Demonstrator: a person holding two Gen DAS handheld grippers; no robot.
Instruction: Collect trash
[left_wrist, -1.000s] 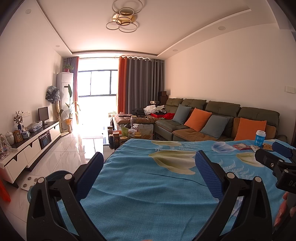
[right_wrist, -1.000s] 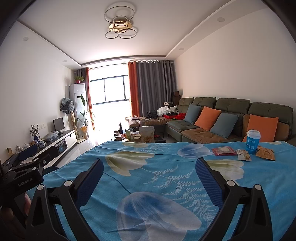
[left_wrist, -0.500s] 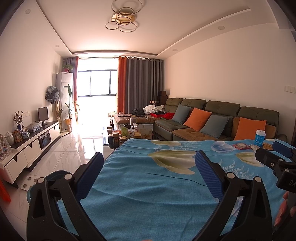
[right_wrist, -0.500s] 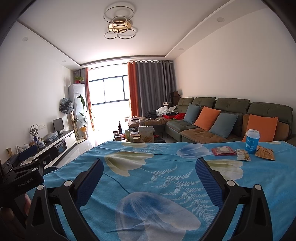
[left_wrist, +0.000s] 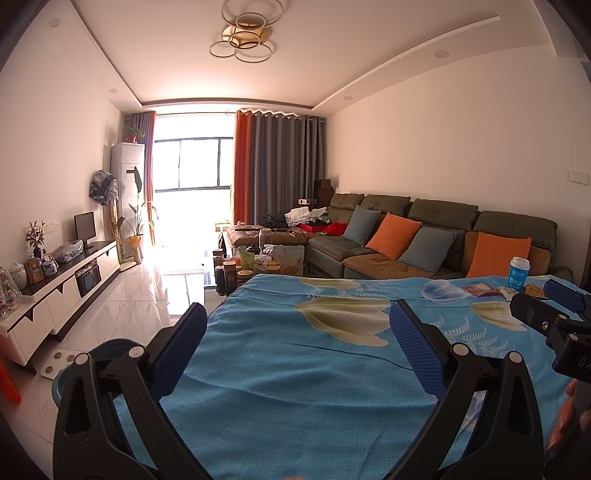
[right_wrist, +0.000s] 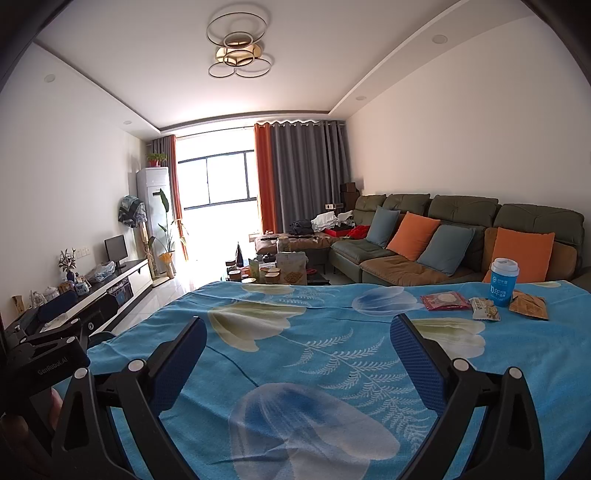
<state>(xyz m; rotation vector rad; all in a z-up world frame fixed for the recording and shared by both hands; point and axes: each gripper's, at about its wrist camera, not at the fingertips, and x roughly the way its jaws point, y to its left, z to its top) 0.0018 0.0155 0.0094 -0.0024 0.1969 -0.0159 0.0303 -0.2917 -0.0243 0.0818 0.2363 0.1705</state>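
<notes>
Trash lies at the far right of the table with the blue floral cloth (right_wrist: 295, 343): a blue paper cup (right_wrist: 503, 282), a red wrapper (right_wrist: 445, 301), a white snack packet (right_wrist: 485, 314) and an orange-brown wrapper (right_wrist: 529, 309). The cup (left_wrist: 518, 273) and red wrapper (left_wrist: 480, 288) also show in the left wrist view. My right gripper (right_wrist: 297, 354) is open and empty, well short and left of the trash. My left gripper (left_wrist: 295, 345) is open and empty over the table's left part. A blue bin (left_wrist: 107, 354) stands on the floor left of the table.
A green sofa (right_wrist: 443, 236) with orange and grey cushions runs along the right wall. A cluttered coffee table (right_wrist: 273, 271) stands beyond the table. A white TV cabinet (left_wrist: 62, 291) lines the left wall, with tiled floor (left_wrist: 147, 306) between.
Both views shift very slightly; the grippers stay open and nothing on the table has moved.
</notes>
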